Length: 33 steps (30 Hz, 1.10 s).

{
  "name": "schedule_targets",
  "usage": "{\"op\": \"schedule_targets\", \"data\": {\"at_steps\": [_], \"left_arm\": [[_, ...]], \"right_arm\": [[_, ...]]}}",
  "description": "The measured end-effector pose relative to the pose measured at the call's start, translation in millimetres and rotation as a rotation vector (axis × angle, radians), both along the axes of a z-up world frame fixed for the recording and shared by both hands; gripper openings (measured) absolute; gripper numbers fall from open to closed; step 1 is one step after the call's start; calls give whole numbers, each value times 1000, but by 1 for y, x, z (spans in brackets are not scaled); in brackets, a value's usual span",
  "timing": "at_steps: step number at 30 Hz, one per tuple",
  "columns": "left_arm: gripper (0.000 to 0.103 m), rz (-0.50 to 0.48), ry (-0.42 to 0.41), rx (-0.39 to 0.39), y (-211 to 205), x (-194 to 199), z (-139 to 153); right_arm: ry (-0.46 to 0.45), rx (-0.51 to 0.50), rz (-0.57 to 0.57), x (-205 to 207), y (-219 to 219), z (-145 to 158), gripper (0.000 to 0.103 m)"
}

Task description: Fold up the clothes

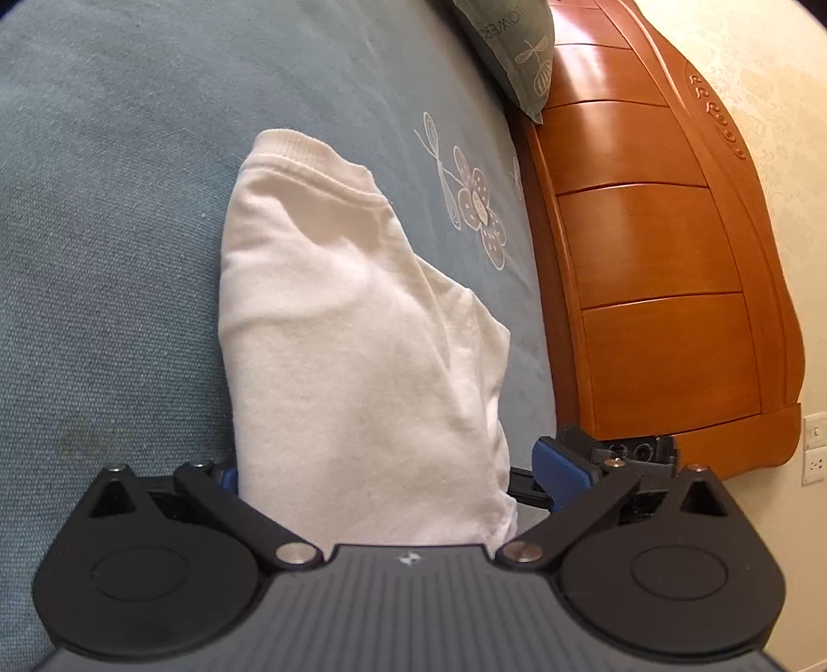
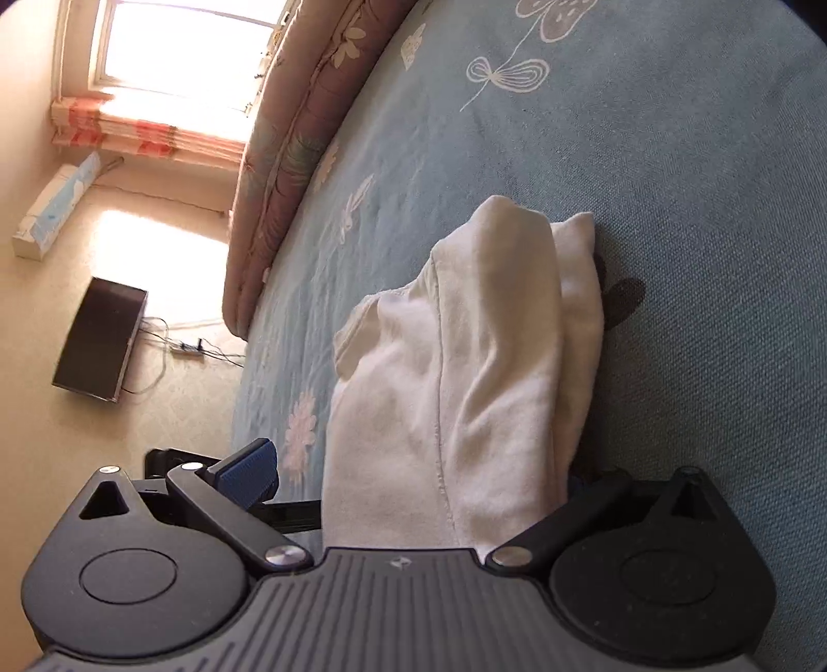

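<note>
A white folded T-shirt (image 1: 356, 331) lies on the blue bedspread (image 1: 103, 207), its ribbed collar at the far end. My left gripper (image 1: 387, 475) is open, its jaws spread wide either side of the shirt's near end; one blue pad (image 1: 561, 468) shows, the other is mostly hidden by cloth. In the right wrist view the same shirt (image 2: 455, 382) rises in folded layers between the wide-open jaws of my right gripper (image 2: 418, 475). One blue pad (image 2: 250, 468) is clear of the cloth; the other is hidden behind the shirt.
A wooden headboard (image 1: 656, 248) and a grey-green pillow (image 1: 517, 46) stand beside the bed. In the right wrist view a pink floral quilt (image 2: 294, 144) lies along the bed's edge; a dark box (image 2: 101, 346) and cables sit on the floor below the window (image 2: 181, 46).
</note>
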<state>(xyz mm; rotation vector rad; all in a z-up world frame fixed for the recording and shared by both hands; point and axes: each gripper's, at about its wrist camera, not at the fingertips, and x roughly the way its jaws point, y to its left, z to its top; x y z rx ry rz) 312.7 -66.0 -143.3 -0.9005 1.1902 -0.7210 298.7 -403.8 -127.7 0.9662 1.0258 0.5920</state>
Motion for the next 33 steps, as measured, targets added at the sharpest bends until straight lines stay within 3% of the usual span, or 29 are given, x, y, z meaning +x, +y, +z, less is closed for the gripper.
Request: {"op": "schedule_targets", "data": {"at_steps": [8, 22, 33], "left_arm": [[101, -5, -23, -63, -7, -1, 16], [101, -56, -85, -107, -56, 8, 42], [101, -185, -103, -163, -170, 46, 57]], "right_arm": [[-3, 140, -39, -8, -16, 2, 103], [-91, 89, -81, -14, -59, 47, 103], [-110, -30, -216, -7, -161, 84, 103]]}}
